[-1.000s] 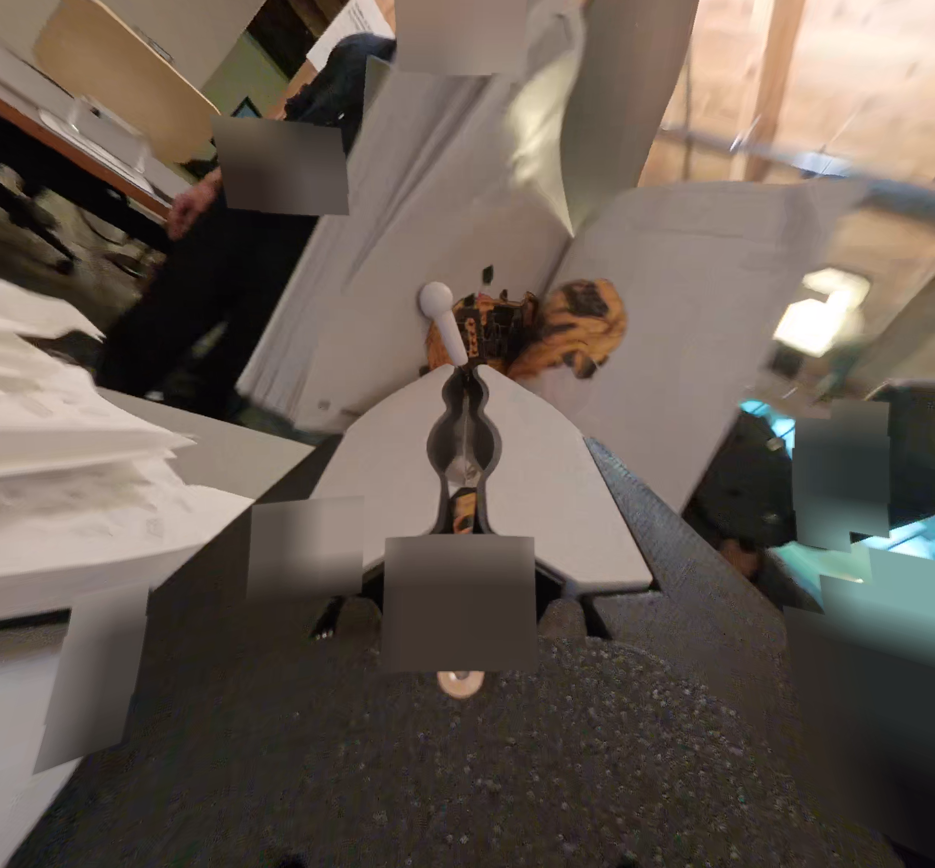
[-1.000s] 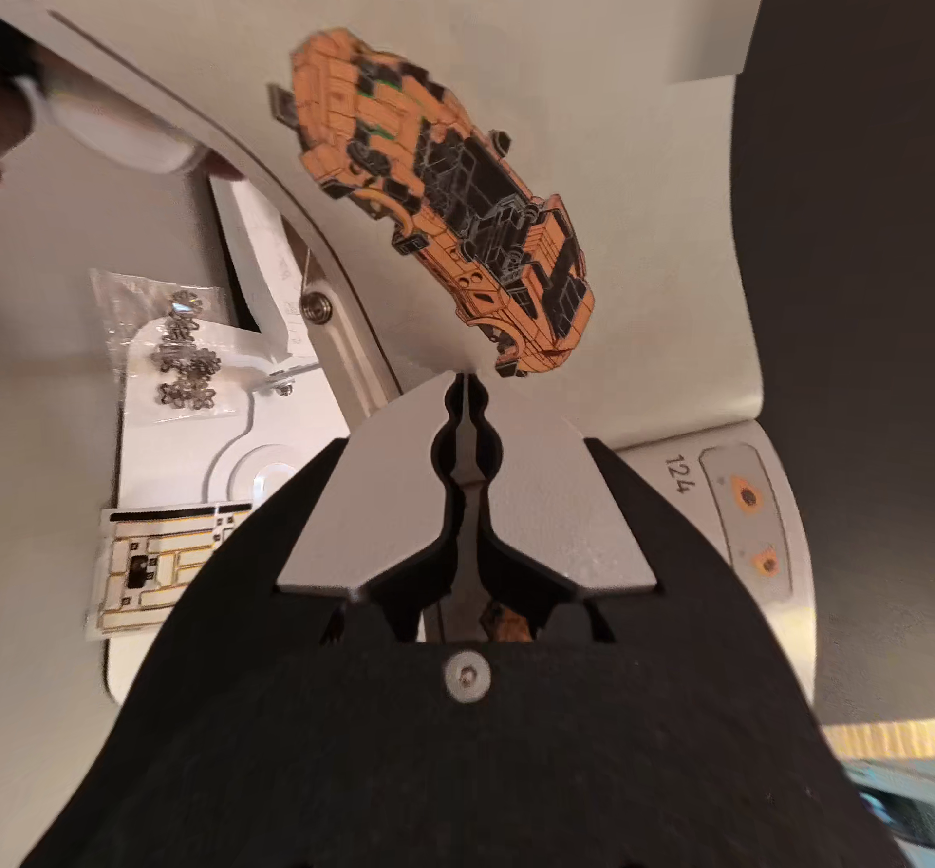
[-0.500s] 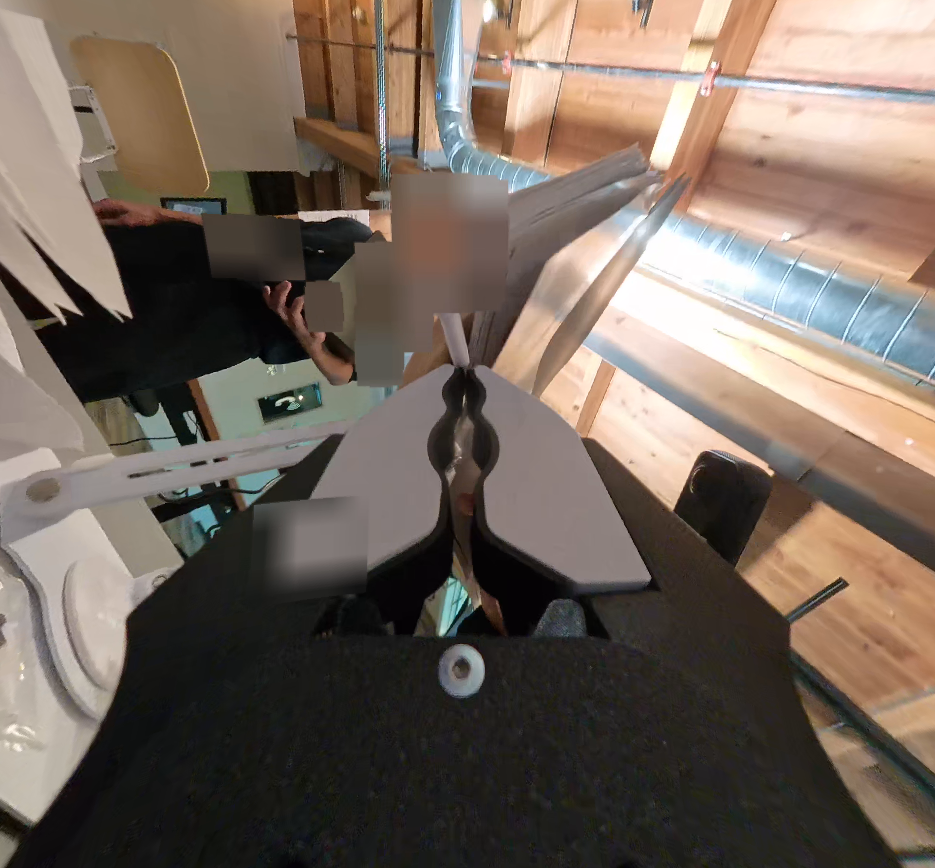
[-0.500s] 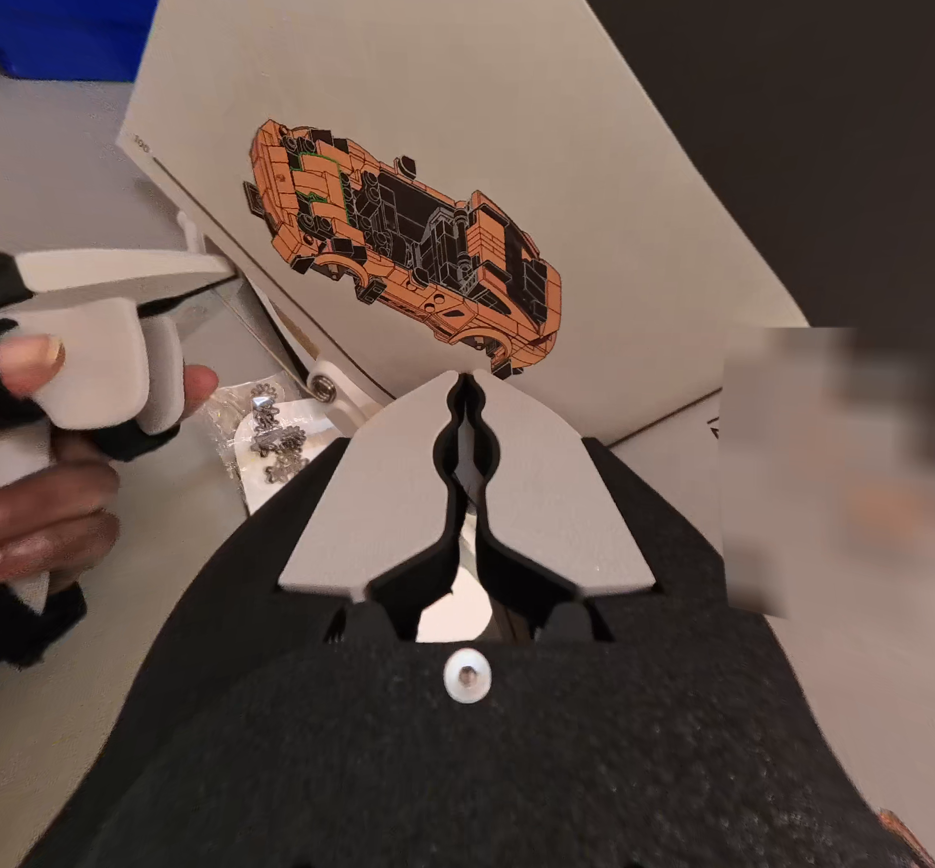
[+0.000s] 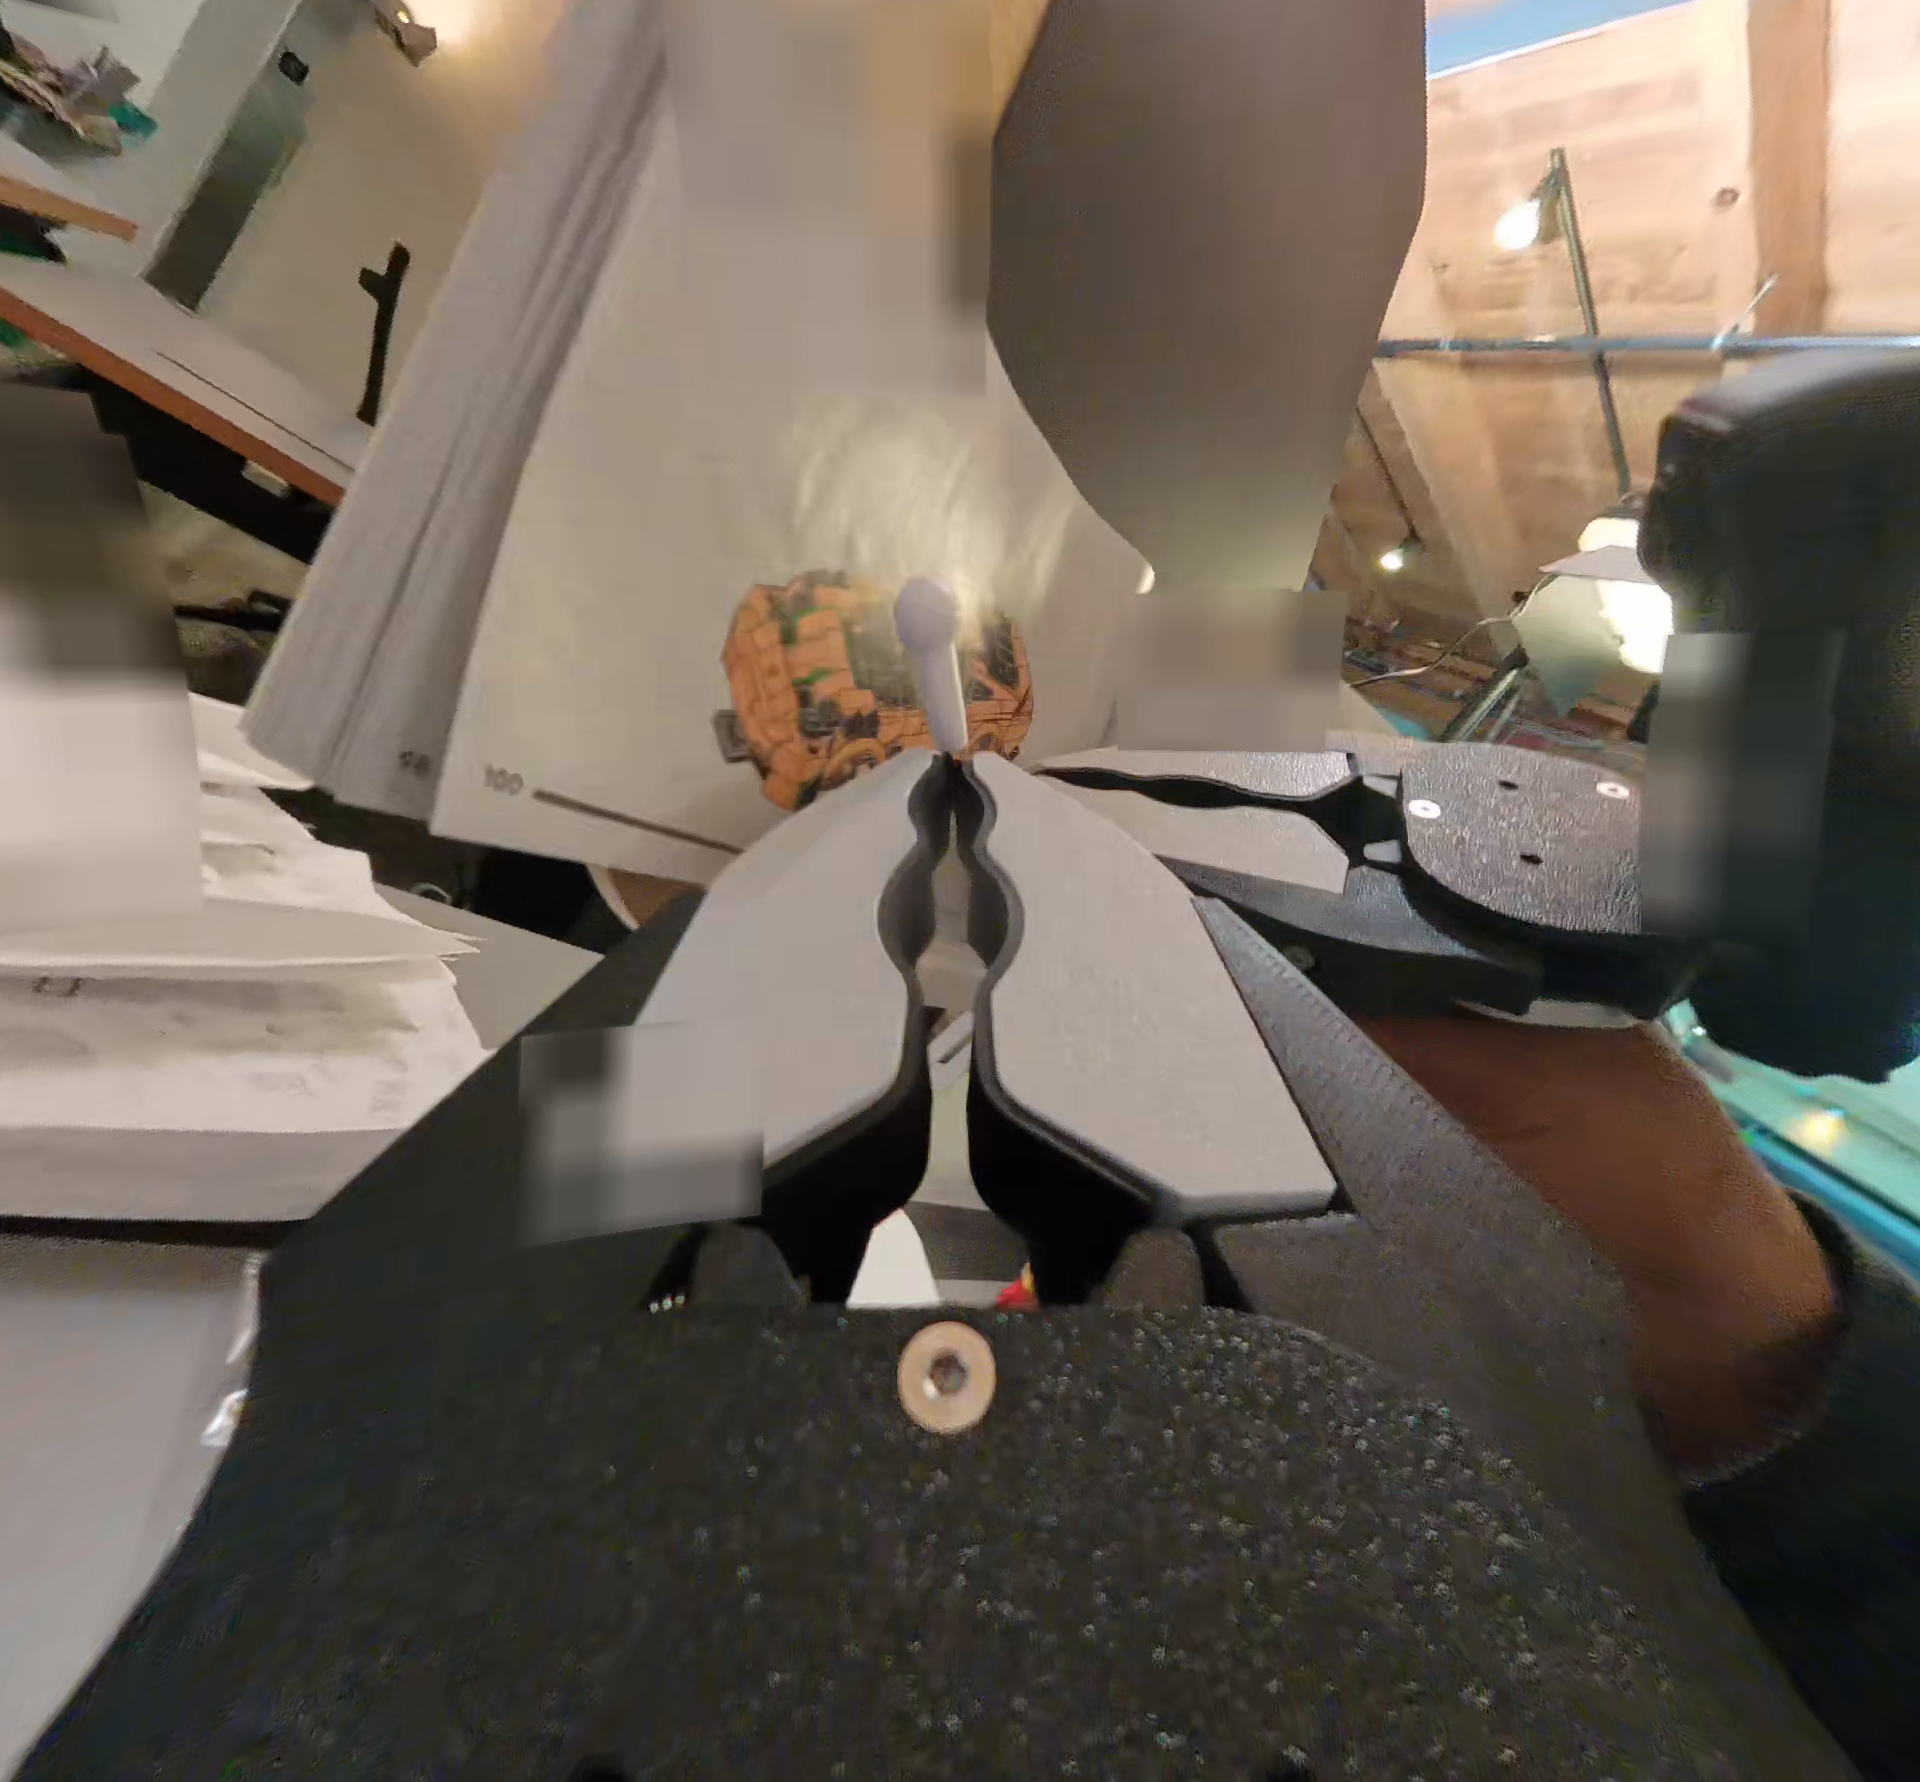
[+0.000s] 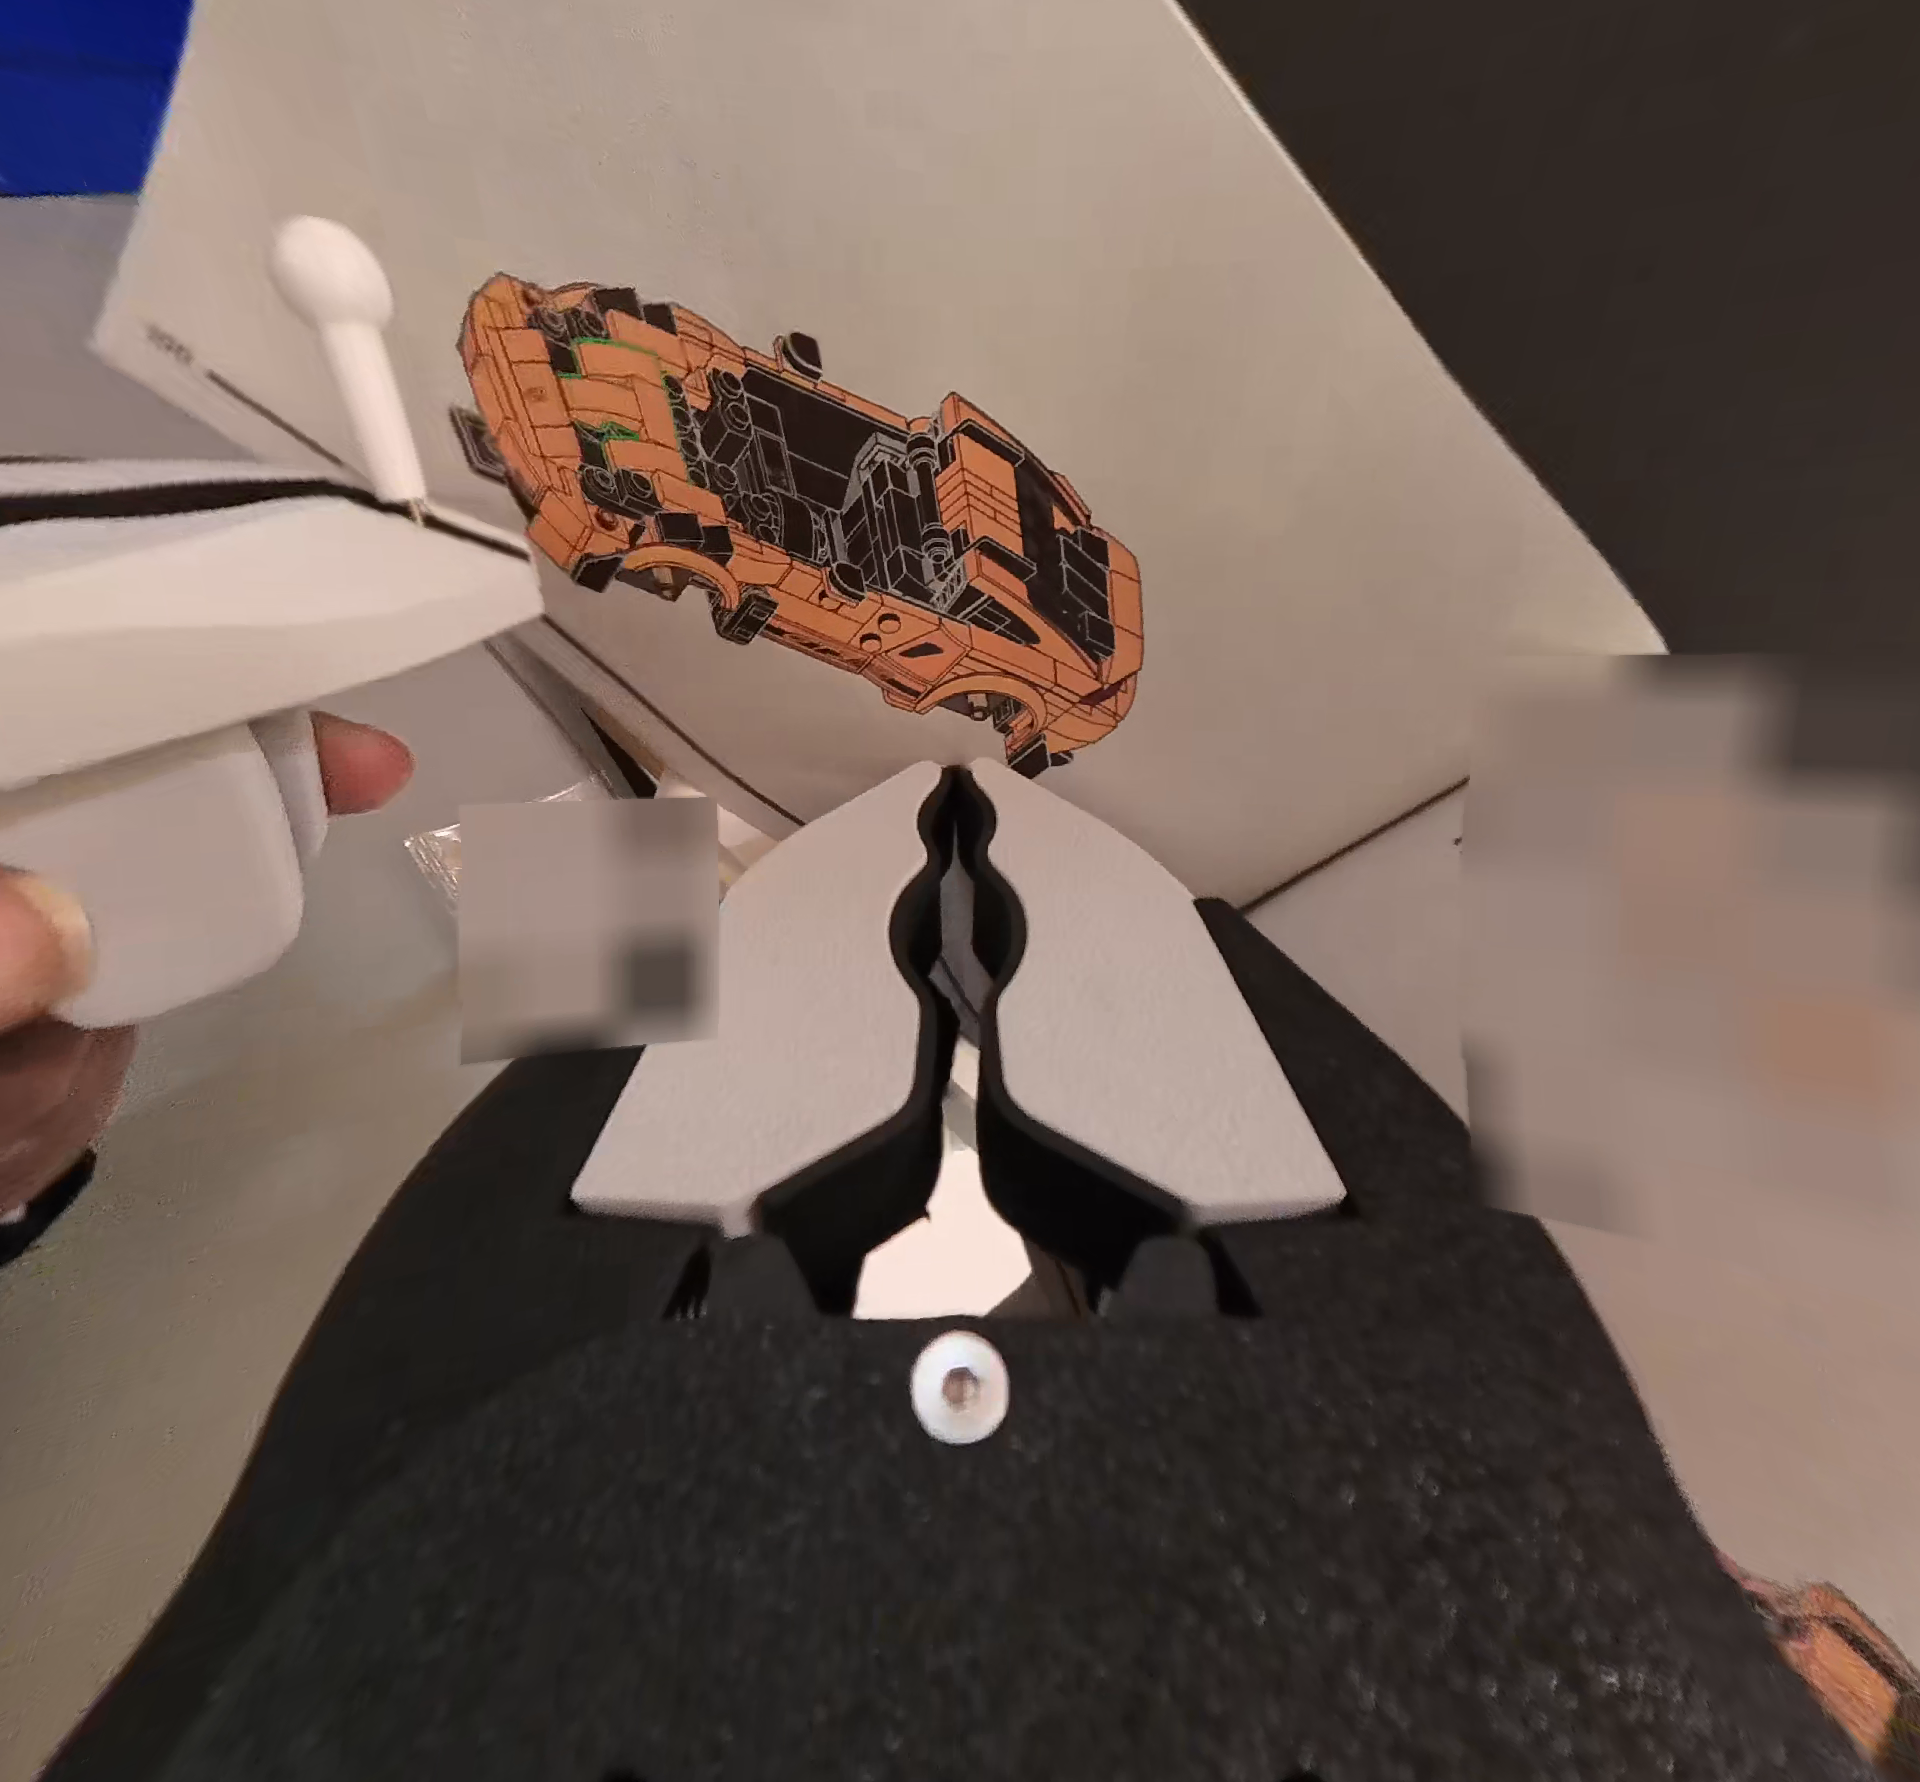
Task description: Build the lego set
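Left gripper (image 5: 951, 782) fingers pinch white ball-ended pin (image 5: 932, 662); right gripper (image 6: 961, 782) fingers clamp instruction booklet (image 6: 727, 122) page. No assembled model visible; build progress unclear.

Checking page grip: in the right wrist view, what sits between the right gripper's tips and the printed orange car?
Only bare white page of the instruction booklet separates the right gripper from the orange car drawing, seen in the right wrist view.

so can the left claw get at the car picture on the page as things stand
Probably yes. The left claw sits just short of the car picture, its white pin already over the print, and nothing lies between. But it is shut on that pin, so it can only poke the booklet.
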### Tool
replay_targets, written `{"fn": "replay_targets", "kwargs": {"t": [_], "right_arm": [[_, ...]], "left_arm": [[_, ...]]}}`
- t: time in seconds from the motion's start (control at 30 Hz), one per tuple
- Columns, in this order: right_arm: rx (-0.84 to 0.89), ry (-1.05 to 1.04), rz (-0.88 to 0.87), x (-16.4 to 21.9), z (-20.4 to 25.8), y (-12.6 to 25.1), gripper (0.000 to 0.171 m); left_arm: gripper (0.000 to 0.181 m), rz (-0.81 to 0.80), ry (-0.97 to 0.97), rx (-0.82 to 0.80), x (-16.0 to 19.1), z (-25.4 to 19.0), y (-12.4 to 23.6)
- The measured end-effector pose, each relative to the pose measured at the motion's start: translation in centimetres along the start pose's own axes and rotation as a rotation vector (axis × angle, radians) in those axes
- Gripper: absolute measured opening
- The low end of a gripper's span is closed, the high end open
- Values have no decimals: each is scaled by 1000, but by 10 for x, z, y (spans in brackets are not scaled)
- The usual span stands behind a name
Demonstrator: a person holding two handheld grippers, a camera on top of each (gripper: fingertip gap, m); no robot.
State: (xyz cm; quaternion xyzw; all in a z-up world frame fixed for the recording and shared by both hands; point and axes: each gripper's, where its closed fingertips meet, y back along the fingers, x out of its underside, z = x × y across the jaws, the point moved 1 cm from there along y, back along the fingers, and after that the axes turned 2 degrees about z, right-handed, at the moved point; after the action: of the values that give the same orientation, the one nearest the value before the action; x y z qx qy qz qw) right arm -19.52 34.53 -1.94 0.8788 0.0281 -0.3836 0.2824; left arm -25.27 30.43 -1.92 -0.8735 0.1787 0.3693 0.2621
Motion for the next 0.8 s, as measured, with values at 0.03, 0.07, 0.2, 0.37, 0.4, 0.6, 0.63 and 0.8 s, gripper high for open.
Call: {"fn": "replay_targets", "kwargs": {"t": [0.03, 0.07, 0.2, 0.37, 0.4, 0.6, 0.63, 0.8], "right_arm": [[-2, -13, 2, 0, 0, 0, 0], [-4, -25, 3, 0, 0, 0, 0], [9, -40, 0, 0, 0, 0, 0], [-46, -90, -37, 1, 1, 3, 0], [-69, -115, -60, 1, 0, 3, 0], [-195, -206, -165, 5, -2, 10, 0], [-207, -219, -174, 6, -3, 13, 0], [-137, -233, -184, 28, -29, 29, 0]], "left_arm": [[1, -10, -23, -4, 1, -2, 0], [1, -25, -33, -4, 1, -3, 1], [1, -14, -169, 8, 2, -12, -6], [0, 216, -613, 9, 15, -30, -32], [0, 247, -669, 19, 17, -31, -33], [1, 381, -933, 93, 26, -35, -37], [1, 420, -972, 105, 28, -35, -39], [2, 638, -1241, 183, 50, -35, -49]]}}
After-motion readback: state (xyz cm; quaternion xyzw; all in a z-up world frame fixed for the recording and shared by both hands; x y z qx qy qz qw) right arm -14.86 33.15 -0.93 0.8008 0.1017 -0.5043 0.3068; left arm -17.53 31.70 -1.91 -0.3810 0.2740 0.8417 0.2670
